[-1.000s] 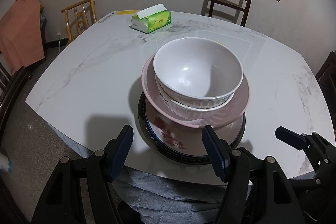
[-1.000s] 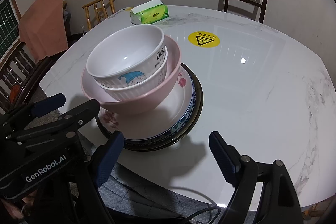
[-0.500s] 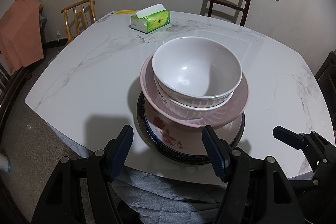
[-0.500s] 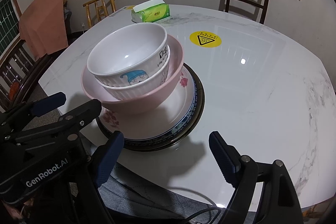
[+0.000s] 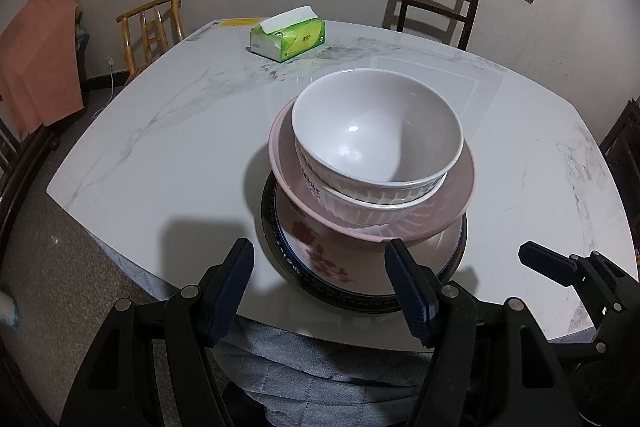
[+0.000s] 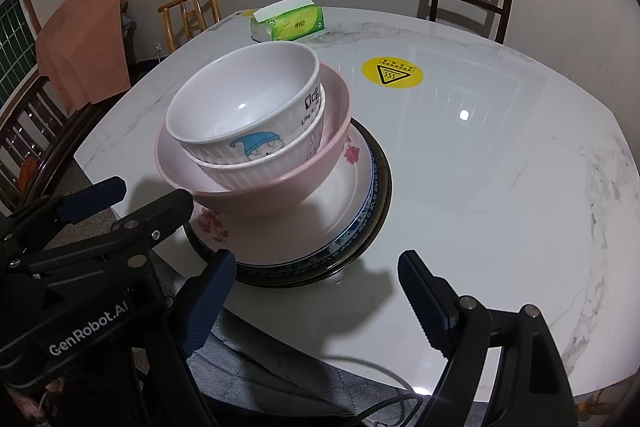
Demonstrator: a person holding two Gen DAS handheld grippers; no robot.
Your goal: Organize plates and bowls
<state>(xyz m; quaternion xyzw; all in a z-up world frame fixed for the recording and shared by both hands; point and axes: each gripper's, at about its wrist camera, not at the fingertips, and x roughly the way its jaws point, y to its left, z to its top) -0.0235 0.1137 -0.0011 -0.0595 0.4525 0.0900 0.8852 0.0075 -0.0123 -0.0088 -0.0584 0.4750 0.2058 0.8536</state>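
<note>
A stack stands near the front edge of the white marble table (image 5: 168, 147). A white bowl (image 5: 376, 127) with a cartoon print (image 6: 256, 147) sits in a ribbed white bowl (image 5: 360, 207), inside a pink bowl (image 5: 452, 203), on a flowered plate (image 5: 320, 259) over dark-rimmed plates (image 6: 376, 227). My left gripper (image 5: 320, 283) is open and empty, just in front of the stack. My right gripper (image 6: 316, 295) is open and empty, at the stack's front right. Each gripper shows in the other's view.
A green tissue box (image 5: 288, 37) sits at the table's far side. A round yellow warning sticker (image 6: 392, 73) lies on the table behind the stack. Wooden chairs (image 5: 432, 3) stand around the table, one with an orange cloth (image 5: 36, 55). Grey fabric (image 5: 320, 363) lies below the table edge.
Both views have shifted very slightly. The stack and both grippers stay as they were, both open.
</note>
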